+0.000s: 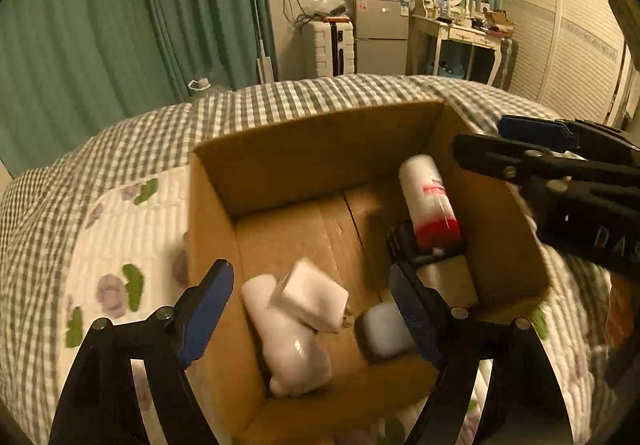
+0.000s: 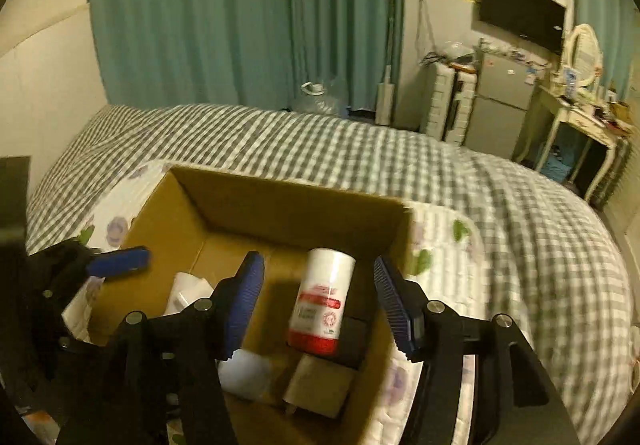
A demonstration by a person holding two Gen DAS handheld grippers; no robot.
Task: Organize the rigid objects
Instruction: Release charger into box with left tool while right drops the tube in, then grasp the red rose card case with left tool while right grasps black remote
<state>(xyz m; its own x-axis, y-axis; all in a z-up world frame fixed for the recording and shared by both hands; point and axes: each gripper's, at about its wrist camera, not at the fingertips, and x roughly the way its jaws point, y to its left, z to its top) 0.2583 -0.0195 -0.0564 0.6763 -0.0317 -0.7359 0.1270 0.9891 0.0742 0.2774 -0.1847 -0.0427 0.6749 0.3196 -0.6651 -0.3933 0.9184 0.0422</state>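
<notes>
An open cardboard box (image 1: pixel 304 149) (image 2: pixel 280 201) sits on the bed. Inside lie a white bottle with a red band (image 1: pixel 430 201) (image 2: pixel 322 309), a white block (image 1: pixel 314 295) resting on a white wrapped item (image 1: pixel 288 345), a white rounded case (image 1: pixel 386 329) (image 2: pixel 244 371), a black object (image 1: pixel 404 245) under the bottle and a cardboard tube (image 2: pixel 320 385). My left gripper (image 1: pixel 312 321) is open and empty over the box's near side. My right gripper (image 2: pixel 320 309) is open, its fingers apart on either side of the bottle, and shows in the left wrist view (image 1: pixel 520 149) at the box's right wall.
The bed has a grey checked cover (image 2: pixel 500 213) and a white floral quilt (image 1: pixel 120 245) under the box. Beyond the bed stand green curtains, a white suitcase (image 1: pixel 330 45), a small fridge (image 1: pixel 380 37) and a dressing table (image 1: pixel 460 33).
</notes>
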